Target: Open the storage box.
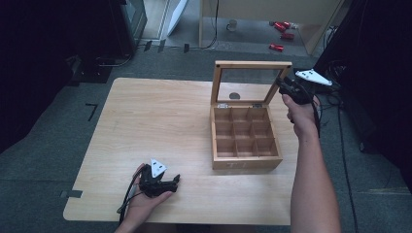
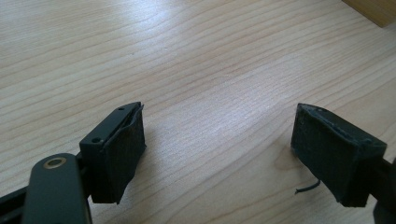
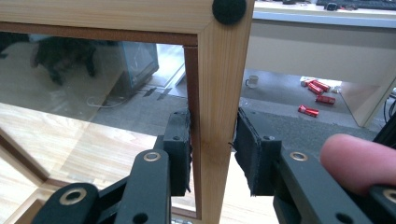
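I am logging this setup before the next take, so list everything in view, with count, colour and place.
Light wooden table: one, pale wood, centre of the high view.
Wooden compartment box with glass lid: one, light wood, right half of the table; nine compartments that look empty, lid raised upright.
Red objects: several, red, on the floor beyond the table; too small to identify.
White cup-like object: one, on the floor beyond the table.
Grey floor: around the table.
Left gripper: one, black, near the table's front edge, jaws open over bare wood, held in the left hand.
Right gripper: one, black, jaws closed on the lid's right frame edge, held in the right hand.
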`<state>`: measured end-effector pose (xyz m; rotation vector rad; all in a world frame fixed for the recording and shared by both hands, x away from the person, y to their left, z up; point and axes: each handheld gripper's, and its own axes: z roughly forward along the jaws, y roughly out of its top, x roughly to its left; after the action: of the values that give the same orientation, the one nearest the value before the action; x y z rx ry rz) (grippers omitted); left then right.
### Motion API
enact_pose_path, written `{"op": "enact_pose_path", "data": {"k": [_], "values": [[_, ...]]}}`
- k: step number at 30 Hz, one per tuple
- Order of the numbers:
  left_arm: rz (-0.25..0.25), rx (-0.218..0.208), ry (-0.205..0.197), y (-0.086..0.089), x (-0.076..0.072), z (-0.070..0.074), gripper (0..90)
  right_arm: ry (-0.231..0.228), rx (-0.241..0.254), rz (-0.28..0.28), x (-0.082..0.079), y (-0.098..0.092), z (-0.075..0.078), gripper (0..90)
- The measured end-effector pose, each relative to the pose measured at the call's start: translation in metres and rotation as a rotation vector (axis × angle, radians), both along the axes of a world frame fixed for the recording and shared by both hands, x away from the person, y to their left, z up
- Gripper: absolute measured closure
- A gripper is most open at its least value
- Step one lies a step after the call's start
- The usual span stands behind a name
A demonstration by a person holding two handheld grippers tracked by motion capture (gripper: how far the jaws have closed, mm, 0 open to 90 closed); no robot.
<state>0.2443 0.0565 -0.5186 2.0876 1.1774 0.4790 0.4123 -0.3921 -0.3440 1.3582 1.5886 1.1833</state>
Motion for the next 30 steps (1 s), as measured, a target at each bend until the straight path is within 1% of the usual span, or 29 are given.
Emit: {"op": "enact_pose_path", "data": {"k": [4,6,7,8,9,12,16,23,30], "values": [[0.000,0.004,-0.001,0.000,0.000,0.000,18.2,0.015,0.003,-0.022,0.011,0.002,0.003,67.5],[0.001,0.004,-0.001,-0.001,0.000,0.000,18.1,0.019,0.003,-0.027,0.013,0.003,0.003,67.6],[0.001,0.004,-0.001,-0.001,0.000,0.000,18.2,0.027,0.005,-0.036,0.018,0.004,0.004,67.7],[0.001,0.003,-0.001,-0.001,0.000,0.000,18.2,0.027,0.005,-0.036,0.018,0.004,0.004,67.7],[0.002,0.002,-0.002,-0.001,0.000,0.000,18.2,0.037,0.004,-0.043,0.023,0.005,0.005,67.7],[0.001,0.002,-0.002,-0.001,0.000,0.000,18.2,0.045,0.002,-0.049,0.027,0.006,0.006,67.8],[0.002,0.005,-0.003,-0.001,0.000,0.000,18.2,0.057,0.012,-0.064,0.037,0.007,0.006,67.9],[0.001,0.005,-0.003,-0.001,0.000,0.000,18.2,0.072,0.017,-0.083,0.049,0.009,0.006,67.9],[0.001,0.006,-0.003,-0.001,0.000,0.000,18.2,0.072,0.023,-0.092,0.055,0.010,0.005,68.0]]}}
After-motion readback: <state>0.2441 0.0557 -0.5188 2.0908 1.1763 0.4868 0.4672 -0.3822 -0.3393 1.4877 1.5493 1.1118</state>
